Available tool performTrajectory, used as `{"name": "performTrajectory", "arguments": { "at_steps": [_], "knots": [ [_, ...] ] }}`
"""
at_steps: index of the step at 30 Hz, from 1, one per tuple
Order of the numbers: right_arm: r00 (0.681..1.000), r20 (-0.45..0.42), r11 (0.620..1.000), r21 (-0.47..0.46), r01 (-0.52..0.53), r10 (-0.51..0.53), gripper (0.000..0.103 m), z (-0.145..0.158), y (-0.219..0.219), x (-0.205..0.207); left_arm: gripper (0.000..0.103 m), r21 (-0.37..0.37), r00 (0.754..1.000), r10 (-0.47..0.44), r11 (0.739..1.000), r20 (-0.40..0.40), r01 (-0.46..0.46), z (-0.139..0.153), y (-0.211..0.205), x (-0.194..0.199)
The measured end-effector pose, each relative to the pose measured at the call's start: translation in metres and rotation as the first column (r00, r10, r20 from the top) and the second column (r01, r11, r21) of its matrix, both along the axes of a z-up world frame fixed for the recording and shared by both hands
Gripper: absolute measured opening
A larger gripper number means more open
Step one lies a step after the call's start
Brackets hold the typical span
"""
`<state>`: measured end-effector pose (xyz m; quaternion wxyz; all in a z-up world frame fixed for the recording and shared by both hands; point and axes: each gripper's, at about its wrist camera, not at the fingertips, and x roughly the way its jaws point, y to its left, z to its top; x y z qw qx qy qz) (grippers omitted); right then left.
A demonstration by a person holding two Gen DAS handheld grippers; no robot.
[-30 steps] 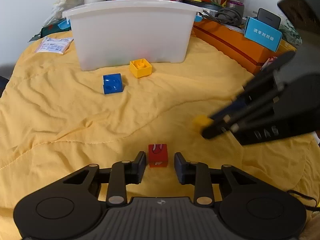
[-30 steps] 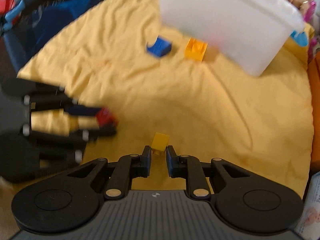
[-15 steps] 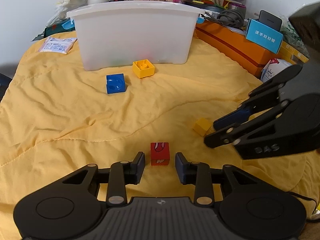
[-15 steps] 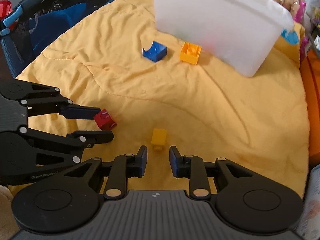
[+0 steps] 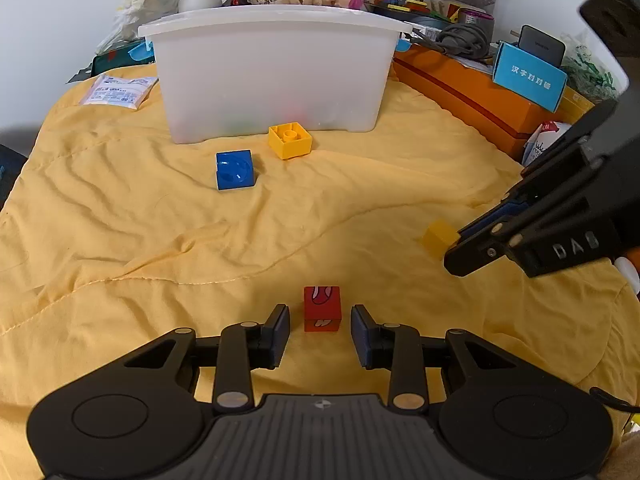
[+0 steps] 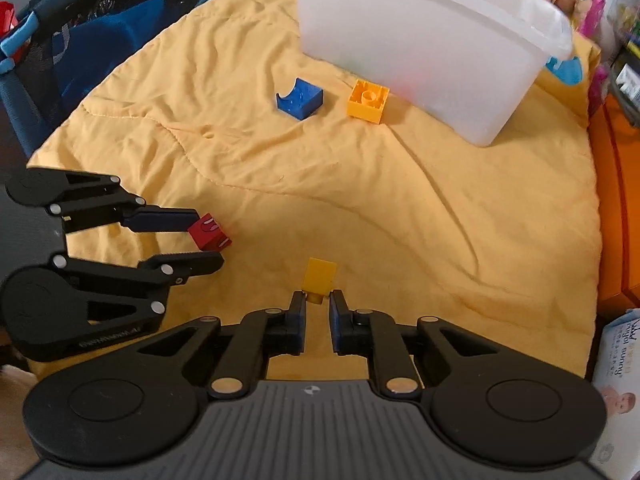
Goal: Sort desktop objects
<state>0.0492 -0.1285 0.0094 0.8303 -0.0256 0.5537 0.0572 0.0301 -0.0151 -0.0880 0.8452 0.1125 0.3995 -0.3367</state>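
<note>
A red block lies on the yellow cloth between the fingers of my left gripper, which is open with a gap on each side of the block. My right gripper points steeply down at a small yellow block; its jaws are closing and pinch the block's near end. Farther off lie a blue block and a bigger yellow block, just before a white plastic bin.
An orange box with a blue carton on it runs along the cloth's right side. A white packet lies left of the bin. A dark net bag stands off the cloth's left edge, and a tissue pack at the right.
The right gripper's jaws widened around the small yellow block half a second ago and have now closed onto its near end. The left gripper and red block kept still.
</note>
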Motion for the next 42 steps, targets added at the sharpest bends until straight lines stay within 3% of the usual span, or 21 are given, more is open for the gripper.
{"name": "performTrajectory", "arguments": {
  "at_steps": [3,6,12,15,19,22,24,25,27,31,33,38,42],
  "knots": [
    [0.999,-0.003,0.999,0.033,0.036,-0.036,0.015,-0.001,-0.007,0.005,0.038,0.001,1.0,-0.002,1.0,0.002,0.002,0.0,0.0,-0.001],
    [0.997,0.052,0.998,0.033,0.058,-0.059,0.015,0.004,-0.01,0.006,0.038,0.001,1.0,0.0,1.0,0.001,0.0,0.0,0.001,-0.001],
    [0.996,0.074,0.999,0.031,0.037,-0.039,0.018,0.006,-0.009,0.003,0.039,0.001,1.0,0.007,1.0,0.001,-0.007,0.001,0.002,-0.001],
    [0.994,0.11,0.999,0.051,0.008,-0.014,0.031,0.008,-0.005,0.002,0.041,0.003,1.0,0.005,1.0,0.002,-0.005,0.001,0.002,-0.001],
    [0.991,0.121,0.999,-0.005,-0.05,0.05,0.031,0.002,0.011,0.013,0.041,0.008,1.0,0.01,1.0,-0.007,-0.01,-0.001,0.0,0.002],
    [0.995,0.082,0.998,-0.035,-0.051,0.054,0.031,-0.012,0.015,0.026,0.042,0.014,1.0,0.005,1.0,-0.005,-0.005,-0.002,-0.004,0.003],
    [0.997,0.062,0.999,-0.03,-0.043,0.045,0.031,-0.022,0.013,0.029,0.036,0.008,1.0,-0.001,1.0,-0.015,0.001,-0.003,-0.005,0.005],
    [0.998,0.056,0.999,-0.028,-0.041,0.042,0.03,-0.025,0.013,0.028,0.022,0.002,1.0,-0.007,1.0,-0.02,0.007,-0.002,-0.006,0.005],
    [0.997,0.059,0.999,-0.029,-0.041,0.042,0.017,-0.028,0.014,0.024,0.022,-0.032,0.999,-0.028,0.999,-0.032,0.027,0.003,-0.005,0.006],
    [0.993,0.095,0.996,-0.066,-0.06,0.066,0.017,-0.012,0.014,0.02,0.022,-0.064,0.999,-0.032,0.997,0.039,0.034,0.031,-0.006,0.014],
    [0.983,0.173,0.993,-0.112,-0.048,0.067,0.017,0.008,0.011,0.022,0.022,-0.091,0.995,-0.026,0.995,0.091,0.034,0.052,-0.008,0.027],
    [0.932,0.36,0.981,-0.192,0.031,0.041,0.017,0.061,-0.014,0.045,0.022,-0.164,0.97,0.013,0.986,0.242,0.027,0.113,-0.02,0.075],
    [0.887,0.461,0.969,-0.228,0.092,0.024,0.017,0.102,-0.028,0.073,0.022,-0.252,0.956,0.048,0.967,0.289,0.027,0.157,-0.039,0.115]
  ]
}}
